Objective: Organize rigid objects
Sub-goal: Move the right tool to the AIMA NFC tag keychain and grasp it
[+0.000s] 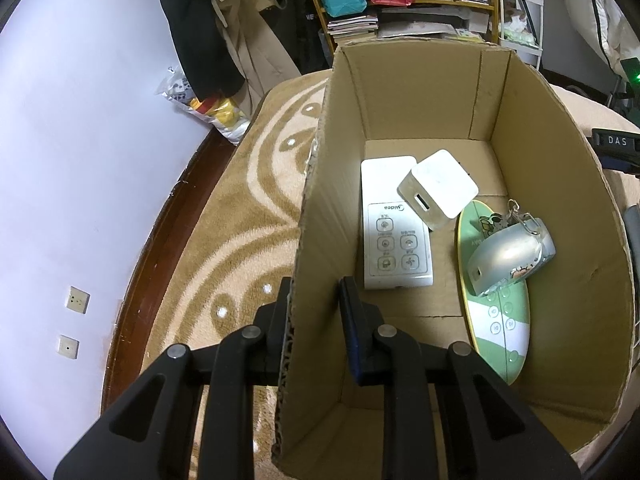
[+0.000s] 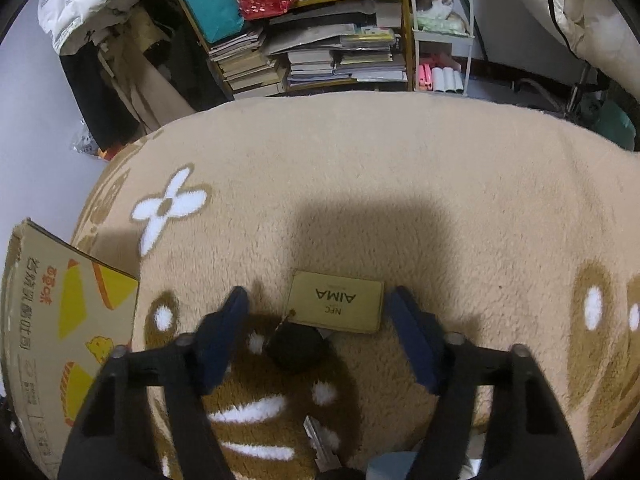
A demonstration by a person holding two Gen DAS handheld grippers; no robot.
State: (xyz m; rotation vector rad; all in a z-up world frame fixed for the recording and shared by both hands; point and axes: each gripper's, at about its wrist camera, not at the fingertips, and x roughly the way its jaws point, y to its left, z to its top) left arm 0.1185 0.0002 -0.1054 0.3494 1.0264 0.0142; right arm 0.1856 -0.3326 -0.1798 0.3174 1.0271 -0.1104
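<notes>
The box [image 1: 420, 92] is matt corrugated cardboard. The blanket [image 2: 400, 184] is fuzzy cloth. The remote [image 1: 394, 224] is smooth plastic.

- The left claw [image 1: 314, 312] points steeply downward, its two black fingers clamped tight on the near wall of the cardboard box [image 1: 304, 216], one finger outside and one inside.
- The right claw [image 2: 318, 312] also tilts steeply downward, its jaws parted, the blue-padded fingers [image 2: 224, 332] straddling the gold NFC card [image 2: 336, 302] without touching it.
</notes>
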